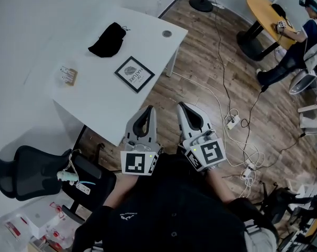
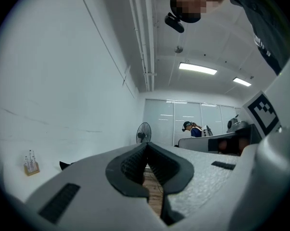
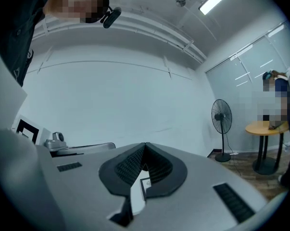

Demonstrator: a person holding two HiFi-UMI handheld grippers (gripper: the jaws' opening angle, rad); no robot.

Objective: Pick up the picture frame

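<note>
On the white table (image 1: 95, 96), near its front edge, lies the picture frame (image 1: 134, 73), with a black cloth (image 1: 108, 39) behind it. Just short of that table I hold my left gripper (image 1: 150, 109) and right gripper (image 1: 181, 105) side by side, each with its jaws pressed together on nothing.

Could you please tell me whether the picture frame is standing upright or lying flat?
Lying flat: the picture frame rests face up on the white table, its printed front fully visible from above.
</note>
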